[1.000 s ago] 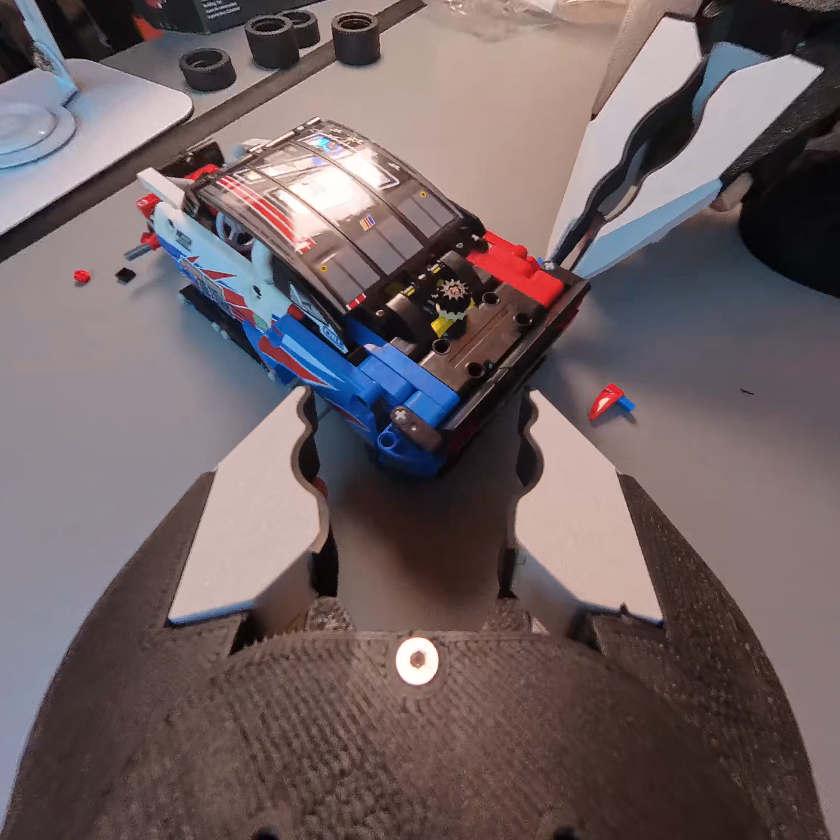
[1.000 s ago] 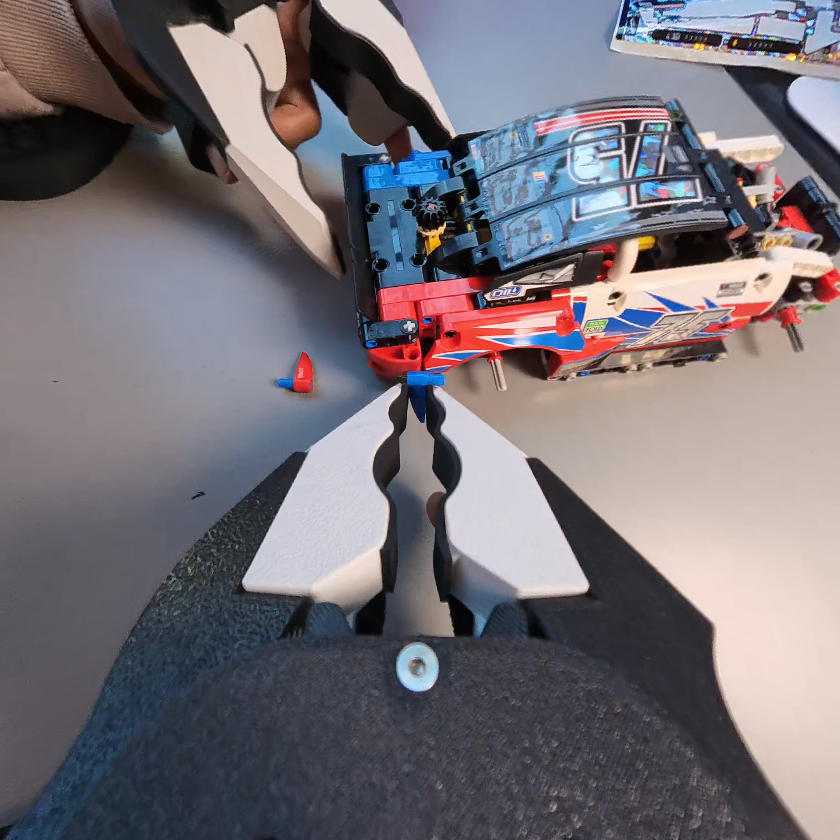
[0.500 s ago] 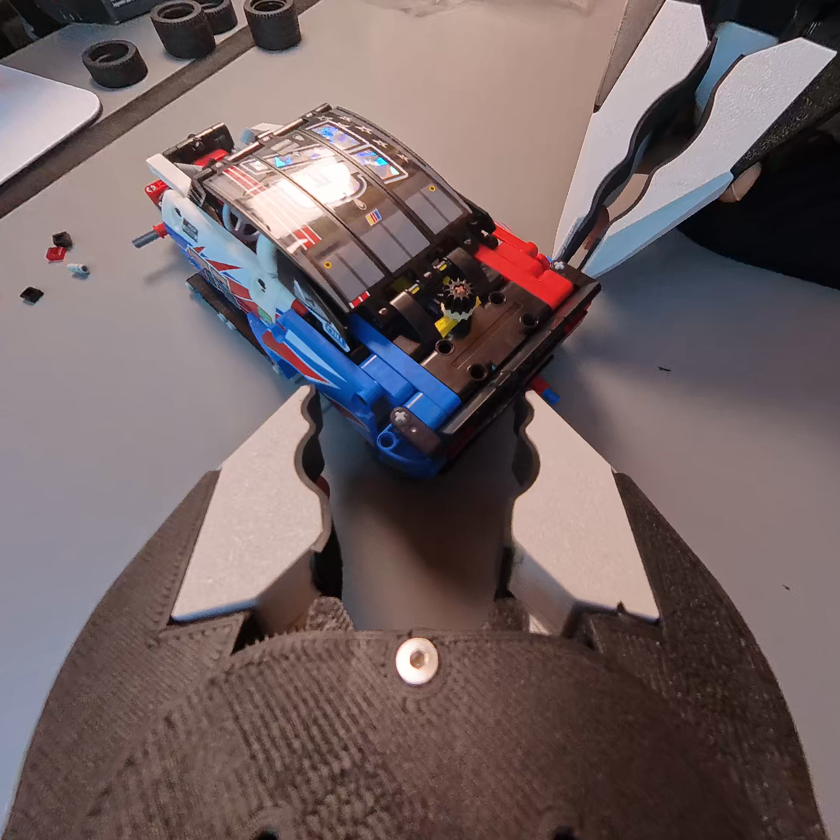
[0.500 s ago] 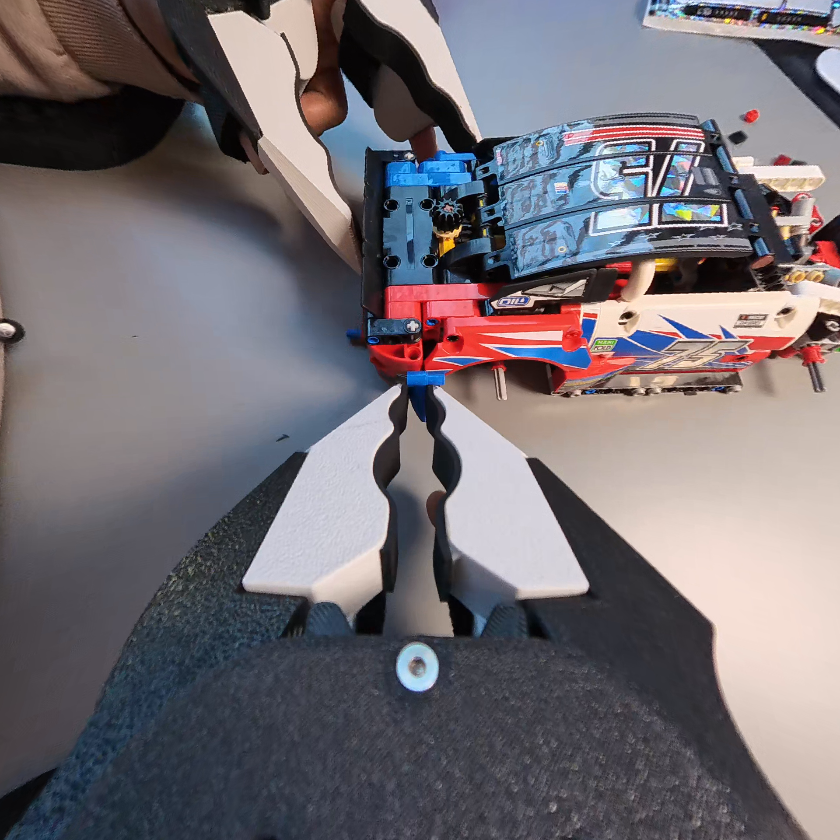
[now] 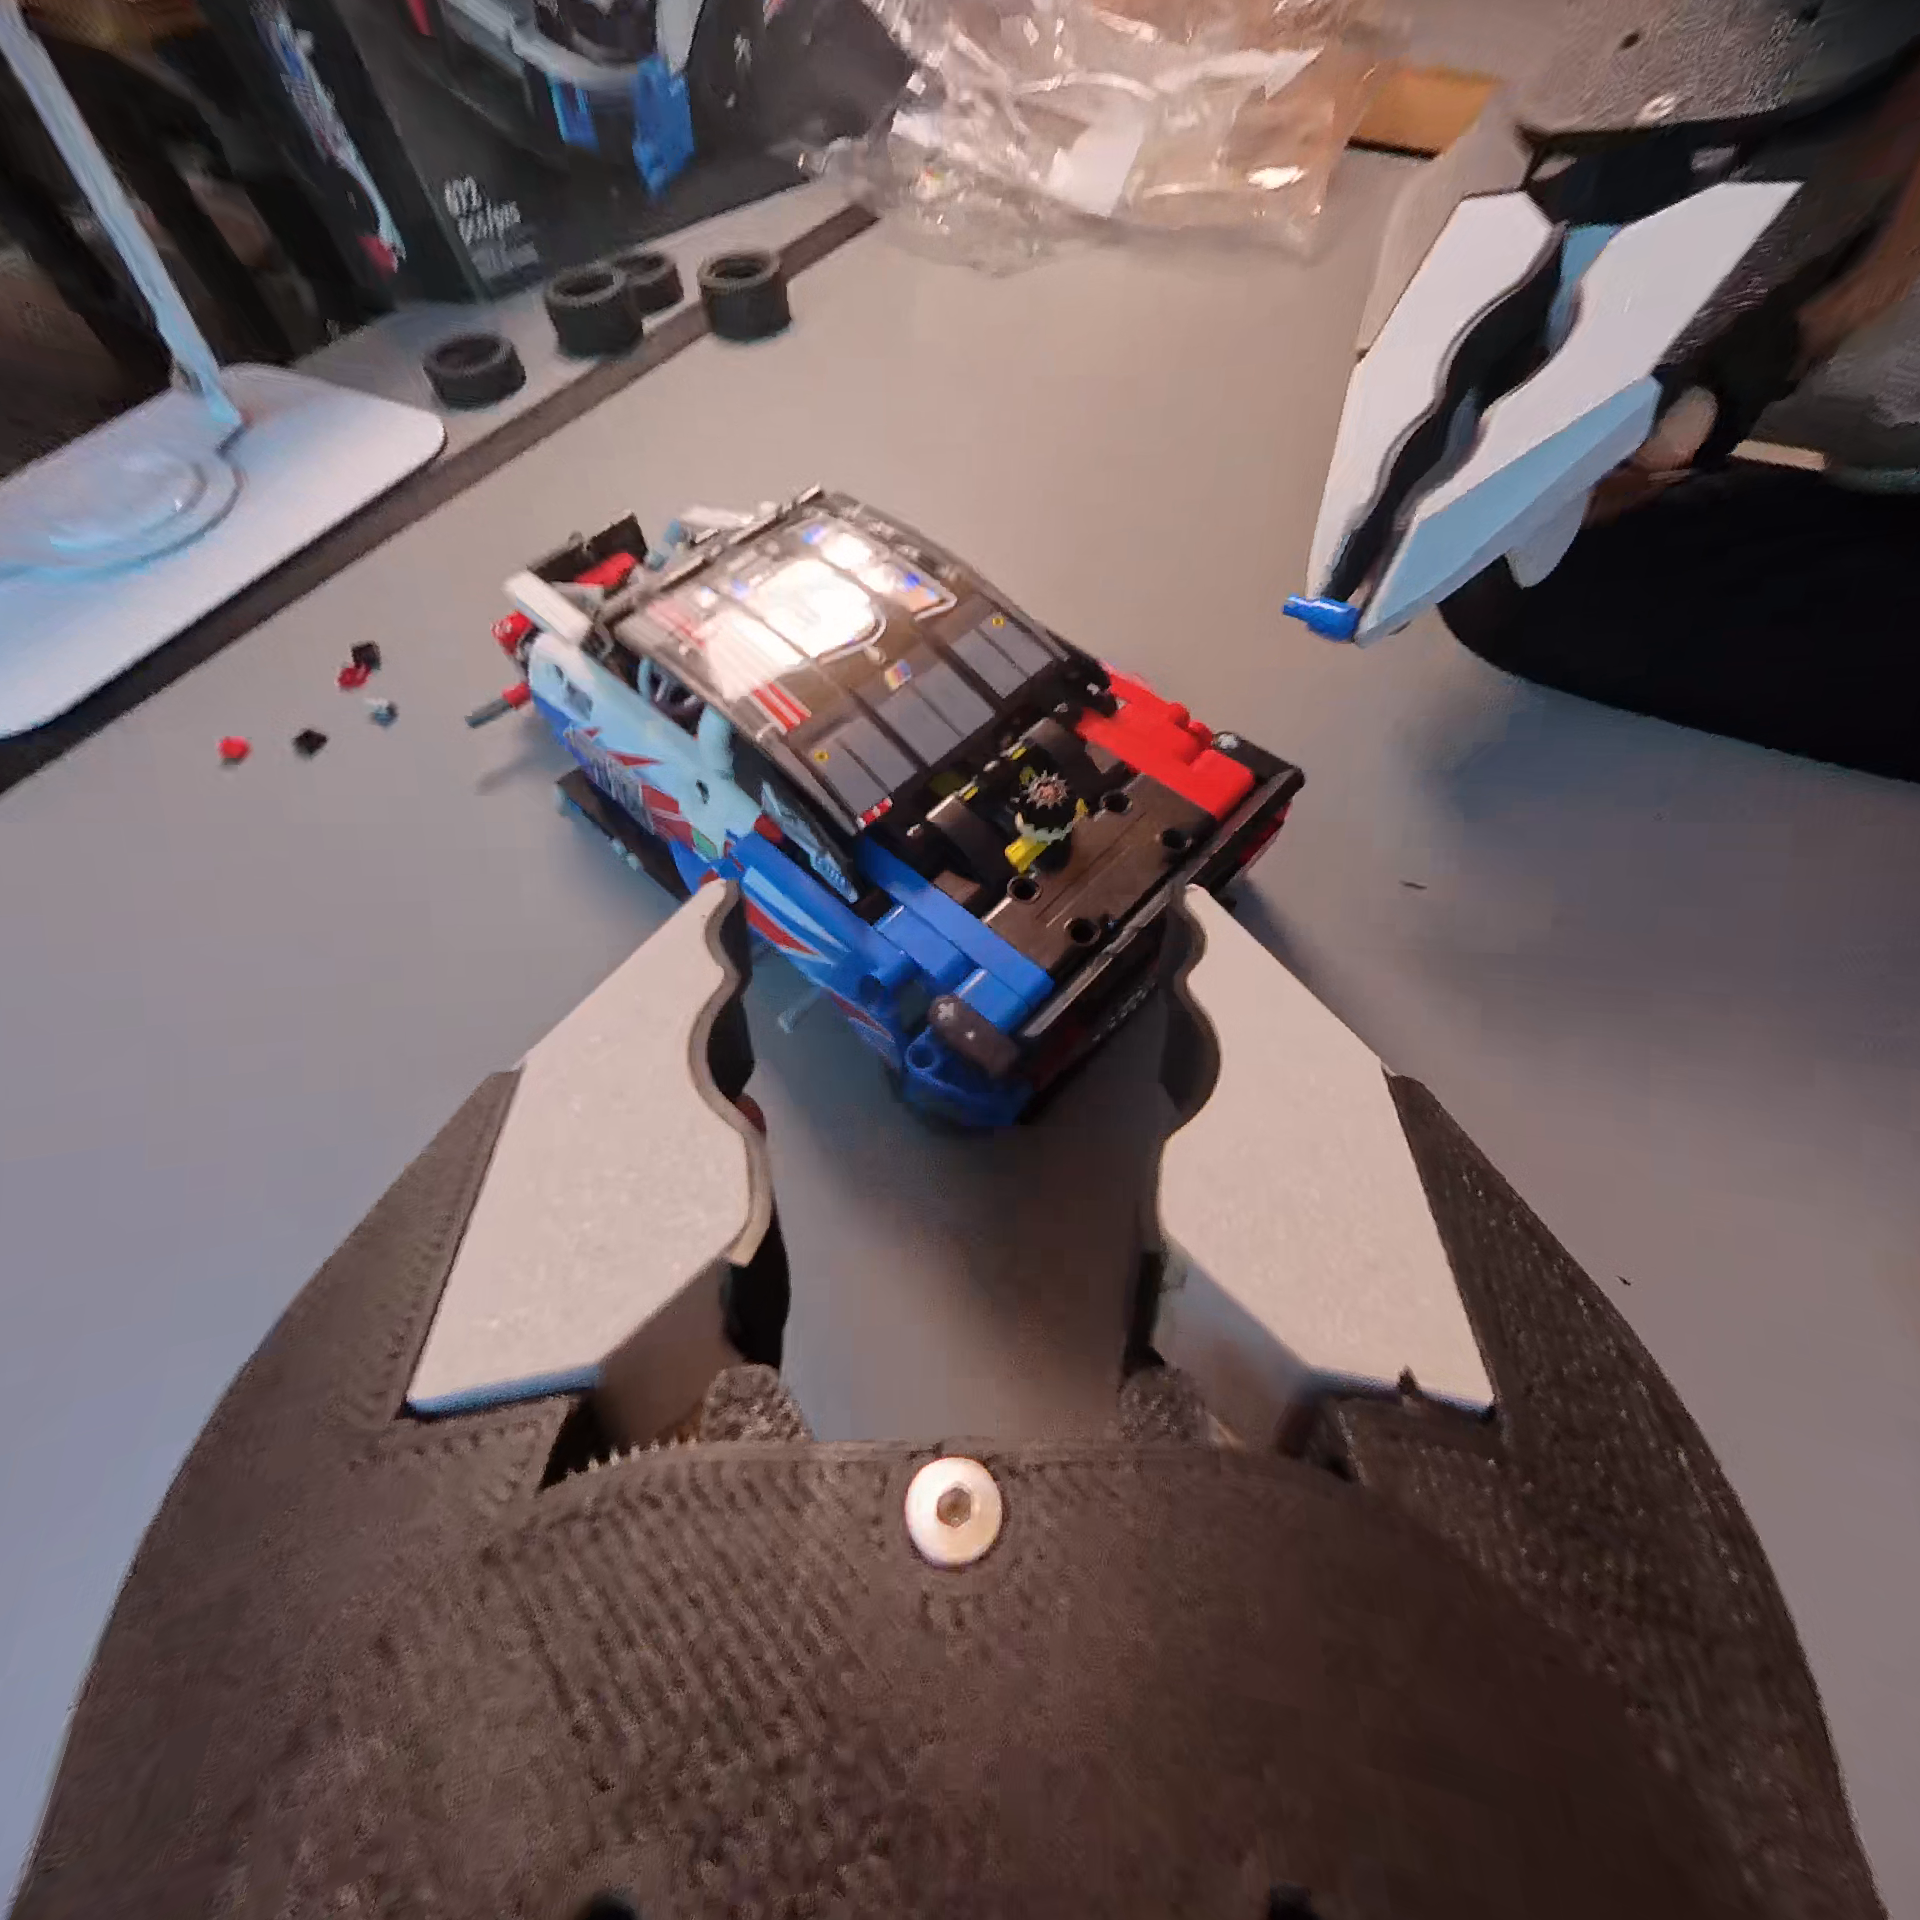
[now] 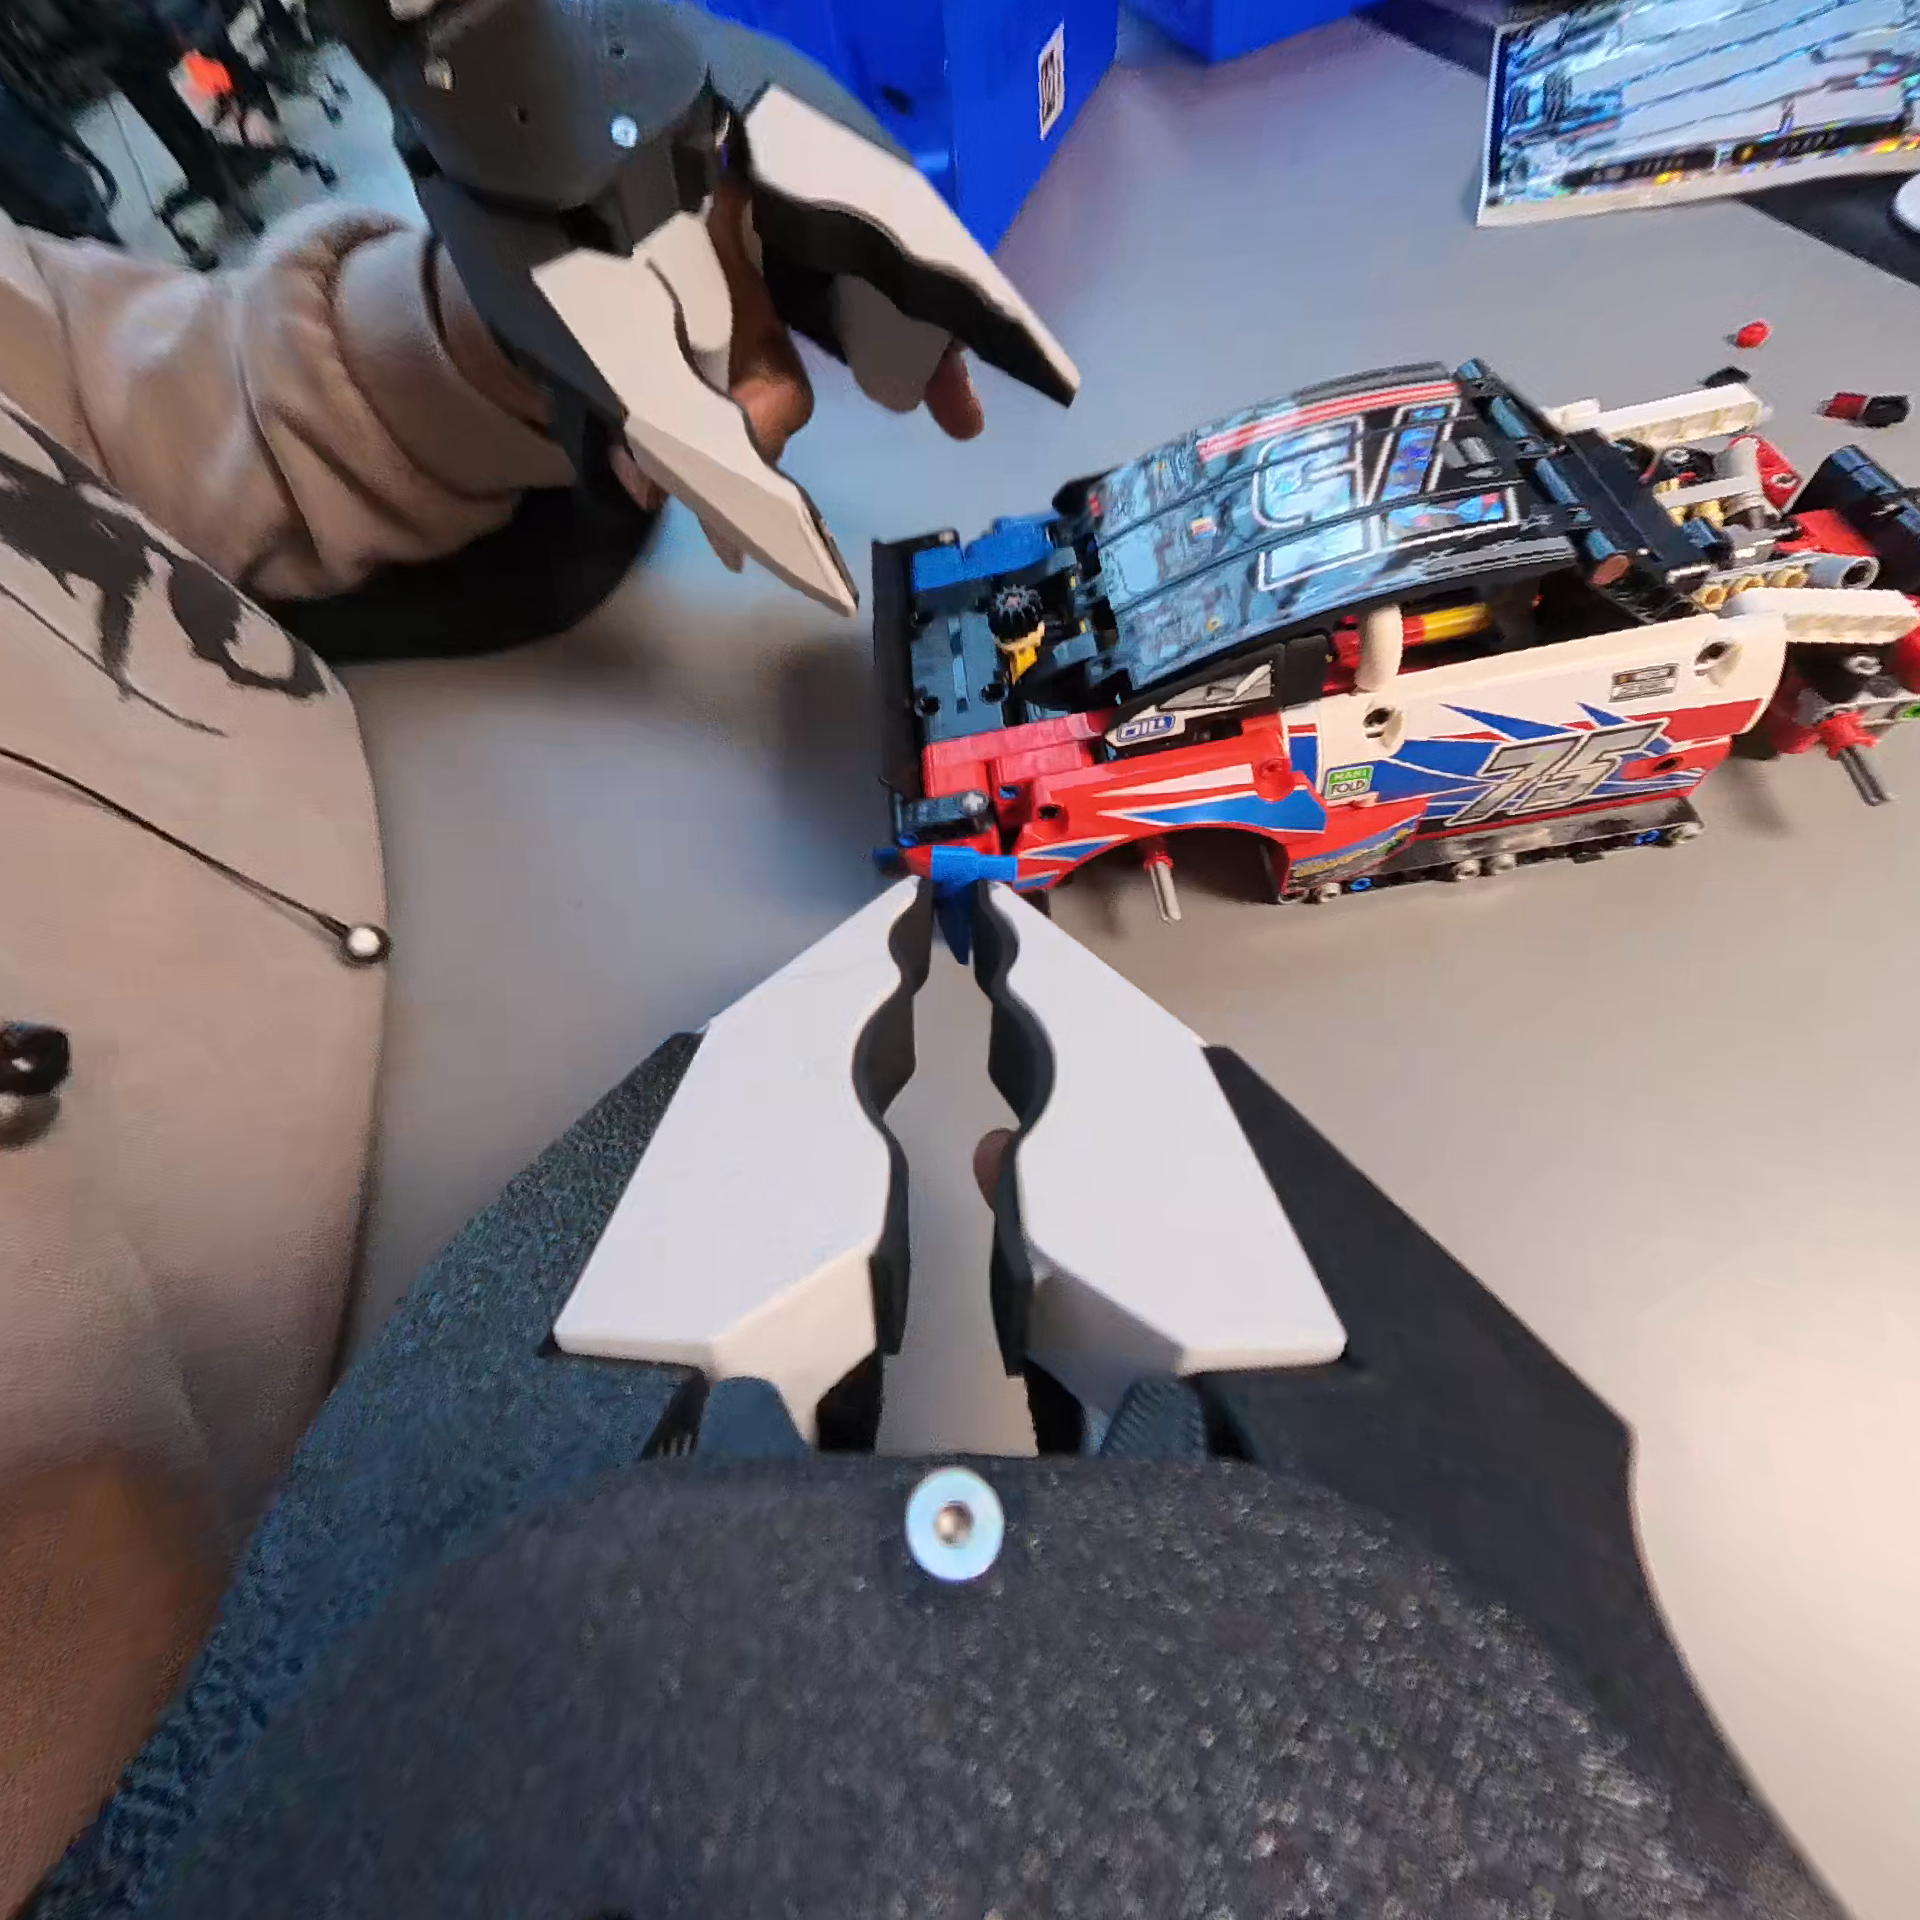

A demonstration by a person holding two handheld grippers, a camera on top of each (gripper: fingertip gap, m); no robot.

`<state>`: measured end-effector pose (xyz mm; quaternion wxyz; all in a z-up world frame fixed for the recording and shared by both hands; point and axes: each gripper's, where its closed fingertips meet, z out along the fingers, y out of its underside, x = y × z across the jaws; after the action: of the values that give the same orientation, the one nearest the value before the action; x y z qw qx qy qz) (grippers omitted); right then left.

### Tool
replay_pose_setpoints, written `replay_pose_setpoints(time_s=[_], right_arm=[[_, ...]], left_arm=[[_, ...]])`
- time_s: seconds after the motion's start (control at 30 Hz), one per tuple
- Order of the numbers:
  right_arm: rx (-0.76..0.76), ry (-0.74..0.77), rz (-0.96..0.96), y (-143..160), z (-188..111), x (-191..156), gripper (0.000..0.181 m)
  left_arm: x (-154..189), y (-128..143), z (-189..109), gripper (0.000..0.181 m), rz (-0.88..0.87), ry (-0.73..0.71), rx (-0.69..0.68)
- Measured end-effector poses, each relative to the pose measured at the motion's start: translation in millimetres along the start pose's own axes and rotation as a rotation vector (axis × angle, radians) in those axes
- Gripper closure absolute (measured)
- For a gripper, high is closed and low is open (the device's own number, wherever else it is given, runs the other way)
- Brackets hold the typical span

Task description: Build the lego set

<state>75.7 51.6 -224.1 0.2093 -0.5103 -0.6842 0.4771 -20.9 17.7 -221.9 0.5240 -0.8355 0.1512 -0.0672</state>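
The table (image 5: 1039, 416) is carrying everything, a grey top with a white stand base (image 5: 208, 499) sitting at its far left edge and a crumpled clear bag (image 5: 1122, 135) lying at the back. A dark box (image 5: 447, 156) is standing behind the base.

The car (image 5: 883, 790) is sitting flat on the table, wheel-less, its dark stickered roof catching the light. In the left wrist view its blue rear corner is pointing toward the camera, with the red side on the far right.

The left gripper (image 5: 956, 914) is hanging spread wide just behind the car's rear end, holding nothing; its fingers are flanking that end, and contact is not clear.

The right gripper (image 6: 951, 899) is hovering off to the car's red side, raised clear of it, with its tips pressed together on a small blue pin (image 6: 956, 883).

A sticker sheet (image 6: 1704, 104) is lying far beyond the car in the right wrist view.

Four black tyres (image 5: 613, 312) are resting near the box.

A few tiny red and black bits (image 5: 312, 707) are lying scattered near the car's front.
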Motion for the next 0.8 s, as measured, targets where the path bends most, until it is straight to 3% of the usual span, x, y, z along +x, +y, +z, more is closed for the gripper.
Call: replay_pose_setpoints(time_s=[0.13, 0.4, 0.8], right_arm=[[0.258, -0.080, 0.266, -34, 1, -22, 0.177], [0.627, -0.432, 0.839, -68, -3, -51, 0.177], [0.663, -0.488, 0.906, -69, 4, -55, 0.178]], left_arm=[[42, -32, -5, 0.136, 0.127, 0.155, 0.129], [76, -57, -1, 0.154, 0.308, 0.218, 0.263], [87, -61, -14, 0.161, 0.301, 0.243, 0.335]])
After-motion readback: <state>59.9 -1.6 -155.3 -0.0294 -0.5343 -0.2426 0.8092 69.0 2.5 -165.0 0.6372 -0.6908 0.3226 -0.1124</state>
